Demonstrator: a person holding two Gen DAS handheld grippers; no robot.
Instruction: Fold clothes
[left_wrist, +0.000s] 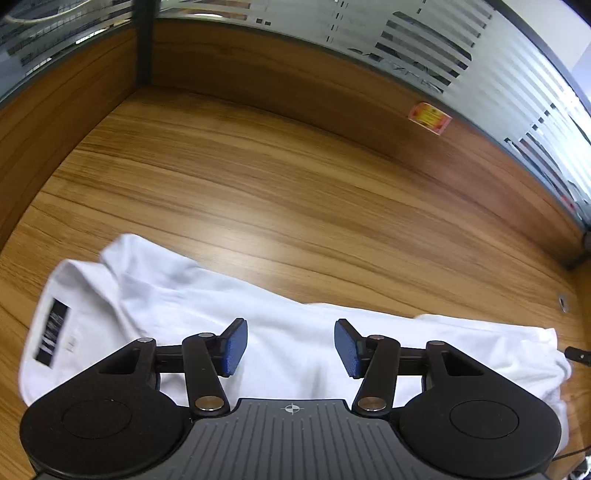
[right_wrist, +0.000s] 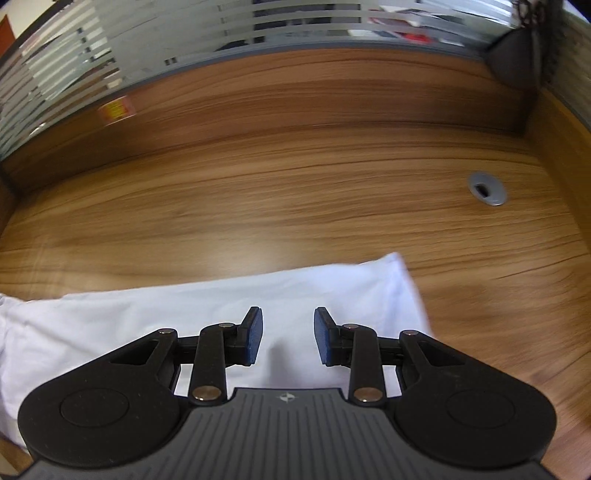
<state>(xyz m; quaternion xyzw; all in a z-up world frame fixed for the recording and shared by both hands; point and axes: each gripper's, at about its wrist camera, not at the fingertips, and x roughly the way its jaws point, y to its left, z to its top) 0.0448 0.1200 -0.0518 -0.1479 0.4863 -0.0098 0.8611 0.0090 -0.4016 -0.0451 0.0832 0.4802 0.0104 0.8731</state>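
Both pairs of jaws stand apart and hold nothing: the left gripper (left_wrist: 291, 346) wider, the right gripper (right_wrist: 288, 336) narrower. Under them the soft white cotton garment (left_wrist: 192, 306) lies in 1 long band on the wood-grain desk (left_wrist: 258, 177). Light and limp, it should pinch best at its hemmed ends.

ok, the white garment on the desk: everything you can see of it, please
The white garment is plain, soft-looking cloth, lying flat along the wooden desk as a long band with mild wrinkles. In the left wrist view a black label shows at the left end. In the right wrist view one corner points away across the desk. The left gripper and right gripper are both open over it, nothing between the pads; contact cannot be judged.
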